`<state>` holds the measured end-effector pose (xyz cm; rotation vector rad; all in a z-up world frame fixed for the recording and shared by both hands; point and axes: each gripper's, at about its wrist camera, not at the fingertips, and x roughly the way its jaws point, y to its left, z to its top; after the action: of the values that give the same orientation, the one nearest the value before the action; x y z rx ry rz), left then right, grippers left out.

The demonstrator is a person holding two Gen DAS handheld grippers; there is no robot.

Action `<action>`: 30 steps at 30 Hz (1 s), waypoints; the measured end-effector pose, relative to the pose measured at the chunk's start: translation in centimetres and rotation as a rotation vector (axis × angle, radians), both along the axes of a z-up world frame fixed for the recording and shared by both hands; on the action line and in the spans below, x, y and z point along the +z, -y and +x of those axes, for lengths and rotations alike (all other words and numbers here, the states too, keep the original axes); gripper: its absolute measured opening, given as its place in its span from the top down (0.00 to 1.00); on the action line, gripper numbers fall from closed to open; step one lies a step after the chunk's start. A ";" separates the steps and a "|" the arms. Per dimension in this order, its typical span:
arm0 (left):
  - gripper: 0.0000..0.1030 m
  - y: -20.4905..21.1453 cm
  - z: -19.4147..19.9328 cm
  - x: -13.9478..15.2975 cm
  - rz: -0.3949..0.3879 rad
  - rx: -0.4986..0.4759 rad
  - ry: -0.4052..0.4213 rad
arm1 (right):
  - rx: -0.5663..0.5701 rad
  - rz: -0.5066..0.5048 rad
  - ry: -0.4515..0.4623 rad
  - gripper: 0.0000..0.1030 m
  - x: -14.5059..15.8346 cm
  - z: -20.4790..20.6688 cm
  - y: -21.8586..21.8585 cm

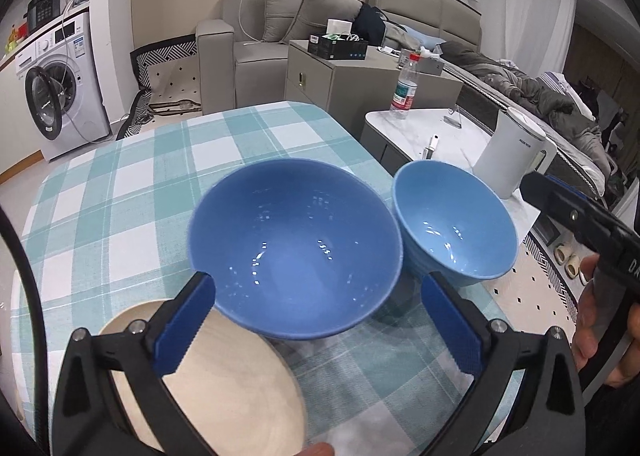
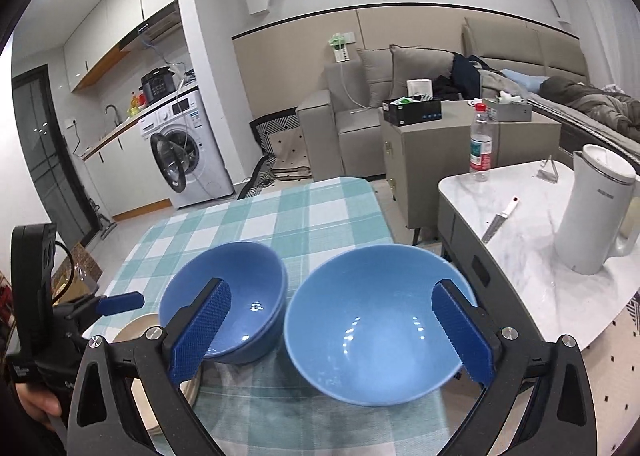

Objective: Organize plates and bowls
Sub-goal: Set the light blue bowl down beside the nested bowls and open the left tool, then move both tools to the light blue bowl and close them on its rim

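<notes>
A dark blue bowl [image 1: 294, 248] [image 2: 228, 296] and a lighter blue bowl [image 1: 454, 220] [image 2: 372, 324] stand side by side, upright and empty, on the checked tablecloth [image 1: 120, 196]. A beige plate [image 1: 224, 376] [image 2: 134, 330] lies at the near left, its edge by the dark bowl. My left gripper [image 1: 319, 282] is open, its blue pads wide apart at the dark bowl's near rim, not pressing it. My right gripper [image 2: 333, 290] is open too, its pads standing either side of the light bowl without gripping it. Each gripper also shows at the edge of the other's view.
To the right stands a marble side table [image 2: 520, 256] with a white kettle [image 2: 596, 212], a water bottle [image 2: 480, 144] and a knife [image 2: 498, 222]. A hand [image 1: 600, 320] holds the right gripper's handle. The cloth-covered table ends just right of the light bowl.
</notes>
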<state>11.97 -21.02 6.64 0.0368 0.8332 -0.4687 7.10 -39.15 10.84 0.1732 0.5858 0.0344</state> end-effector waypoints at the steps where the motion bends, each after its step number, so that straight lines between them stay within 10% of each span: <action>1: 0.00 0.4 -0.1 0.0 -0.003 -0.001 -0.001 | -0.010 0.003 0.002 0.01 0.1 -0.1 0.4; 30: 0.13 8.4 -0.4 0.0 -0.147 -0.142 -0.165 | -0.165 0.109 -0.064 0.01 -1.2 -0.4 7.3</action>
<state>11.58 -29.47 6.61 -0.0798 0.9599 -0.6721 6.66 -46.43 9.60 0.3290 0.6320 -0.0991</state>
